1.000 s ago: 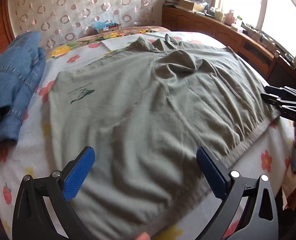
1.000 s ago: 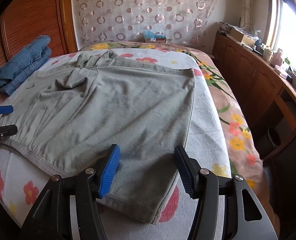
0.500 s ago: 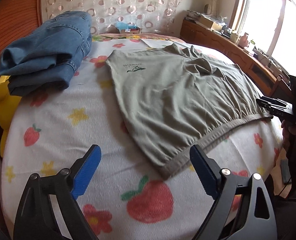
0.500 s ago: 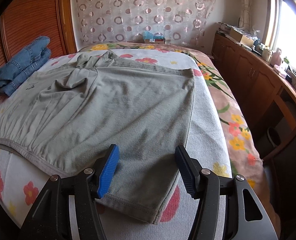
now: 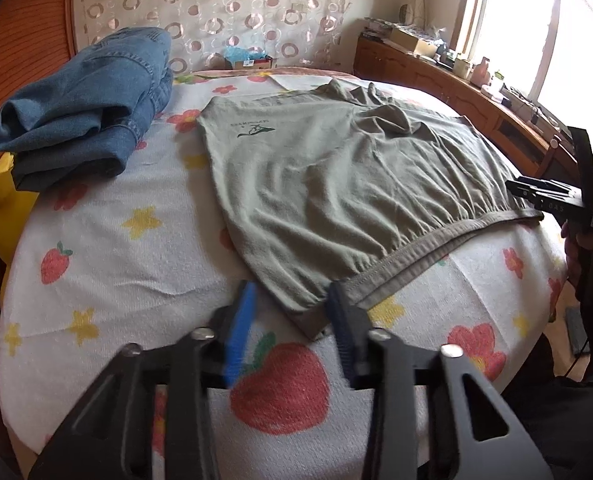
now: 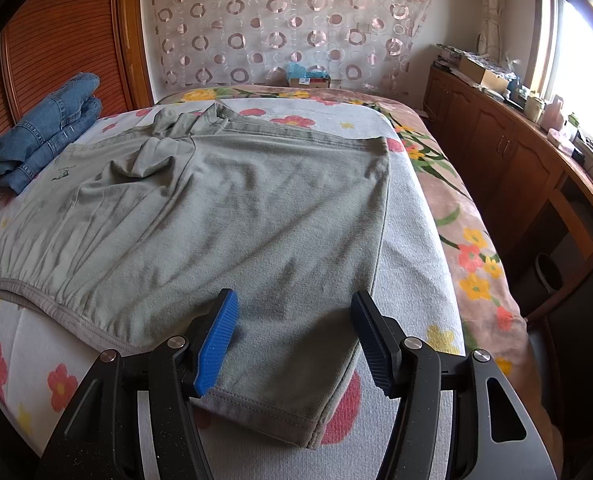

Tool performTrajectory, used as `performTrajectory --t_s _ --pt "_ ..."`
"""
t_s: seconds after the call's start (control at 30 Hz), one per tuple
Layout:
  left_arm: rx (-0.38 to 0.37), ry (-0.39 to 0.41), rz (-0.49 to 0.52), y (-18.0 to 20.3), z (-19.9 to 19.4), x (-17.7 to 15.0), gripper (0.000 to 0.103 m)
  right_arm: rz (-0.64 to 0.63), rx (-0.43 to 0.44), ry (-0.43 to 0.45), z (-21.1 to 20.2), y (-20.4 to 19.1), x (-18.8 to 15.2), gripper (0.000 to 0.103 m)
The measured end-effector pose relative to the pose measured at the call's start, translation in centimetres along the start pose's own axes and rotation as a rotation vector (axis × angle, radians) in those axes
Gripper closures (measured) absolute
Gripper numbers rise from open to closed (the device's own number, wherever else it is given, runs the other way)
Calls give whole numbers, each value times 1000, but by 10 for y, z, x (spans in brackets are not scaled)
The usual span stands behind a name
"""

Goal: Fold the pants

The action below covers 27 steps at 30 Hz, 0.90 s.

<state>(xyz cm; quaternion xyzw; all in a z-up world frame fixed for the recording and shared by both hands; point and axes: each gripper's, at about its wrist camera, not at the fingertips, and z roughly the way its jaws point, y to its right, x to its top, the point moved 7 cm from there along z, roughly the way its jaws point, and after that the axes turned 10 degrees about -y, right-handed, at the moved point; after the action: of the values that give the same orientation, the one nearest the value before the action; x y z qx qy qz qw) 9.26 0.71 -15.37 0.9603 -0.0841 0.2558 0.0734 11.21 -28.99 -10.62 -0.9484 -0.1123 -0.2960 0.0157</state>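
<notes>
Grey-green pants (image 5: 336,184) lie spread flat on the flower-print bed cover (image 5: 108,240), with the elastic waistband toward me. My left gripper (image 5: 292,320) sits low at the waistband's near corner (image 5: 310,322). Its jaws are closing with that corner between the blue pads, which do not pinch it. In the right wrist view the pants (image 6: 236,208) stretch away. My right gripper (image 6: 294,336) hovers open over a leg hem (image 6: 272,412), holding nothing. The right gripper (image 5: 552,196) also shows at the waistband's far end.
Folded blue jeans (image 5: 92,96) lie at the back left near the wooden headboard (image 6: 64,40). A yellow object (image 5: 0,196) sits at the bed's left edge. A wooden cabinet (image 6: 516,152) with clutter runs under the window on the right. A small box (image 5: 248,60) sits at the bed's far end.
My left gripper has slid left along the waistband to its corner and its jaws have narrowed around that corner. The right gripper has stayed where it was, still open.
</notes>
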Motion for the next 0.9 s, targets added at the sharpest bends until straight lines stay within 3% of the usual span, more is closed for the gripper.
performTrajectory --t_s 0.03,0.13,0.43,0.57,0.9 --pt "-17 -1 3 2 0 0 85 0 0 0 0 0 0 42" --pt "3 7 25 7 -2 3 98 0 0 -2 0 0 0 41" --pt "-1 62 90 23 -20 32 101 -4 -3 -9 -3 0 3 41" --pt "-7 88 128 38 -29 51 101 5 -1 46 -21 3 0 40" --pt "-54 124 297 118 -39 105 101 25 43 130 -58 5 -23 41"
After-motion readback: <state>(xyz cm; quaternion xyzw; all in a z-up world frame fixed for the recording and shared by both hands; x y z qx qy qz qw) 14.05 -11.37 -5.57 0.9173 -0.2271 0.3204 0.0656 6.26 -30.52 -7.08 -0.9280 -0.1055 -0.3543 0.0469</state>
